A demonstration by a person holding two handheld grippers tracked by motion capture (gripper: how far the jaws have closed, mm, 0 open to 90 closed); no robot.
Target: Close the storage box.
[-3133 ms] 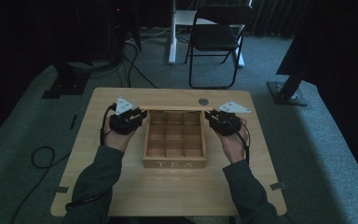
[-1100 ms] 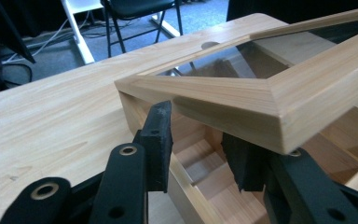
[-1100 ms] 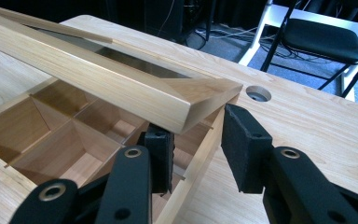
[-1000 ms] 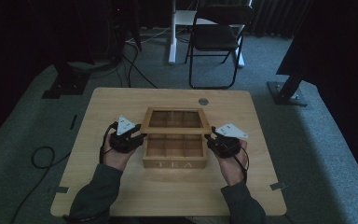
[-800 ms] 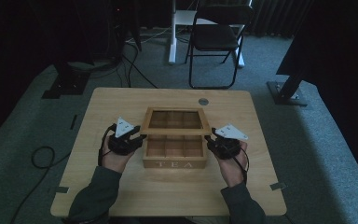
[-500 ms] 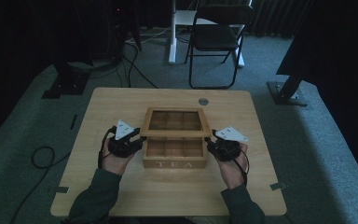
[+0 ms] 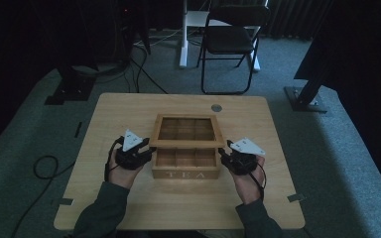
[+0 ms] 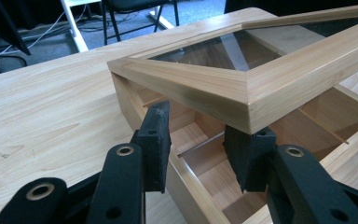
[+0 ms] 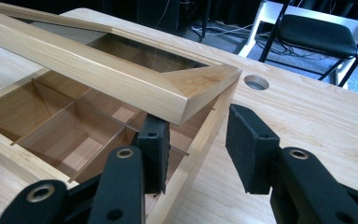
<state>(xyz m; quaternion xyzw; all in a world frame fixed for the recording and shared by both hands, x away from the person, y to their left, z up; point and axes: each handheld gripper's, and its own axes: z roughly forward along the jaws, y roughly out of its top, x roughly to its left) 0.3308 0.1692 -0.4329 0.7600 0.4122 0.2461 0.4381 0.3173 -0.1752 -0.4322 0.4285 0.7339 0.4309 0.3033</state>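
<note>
Item: one wooden tea box (image 7: 186, 167), sitting between your two tools on the tabletop (image 7: 104, 119), its glass-paned lid (image 7: 187, 130) raised and tilting back.

Left tool (image 7: 144, 151): you are holding it at the box's left front corner, jaws gaping; one pad (image 8: 156, 140) is standing outside the box wall, the other is reaching inside under the lid's corner, which is overhanging it.

Right tool (image 7: 226, 157): you are holding it at the right front corner, jaws likewise spread, astride the wall; one pad (image 9: 154, 149) is lying beneath the lid's corner, so contact is hard to judge.

Surroundings: one cable hole (image 7: 216, 107) beyond the right tool; one folding chair (image 7: 230, 42) farther off, on the floor.

Compartments: partly hidden by the lid; count uncertain.
</note>
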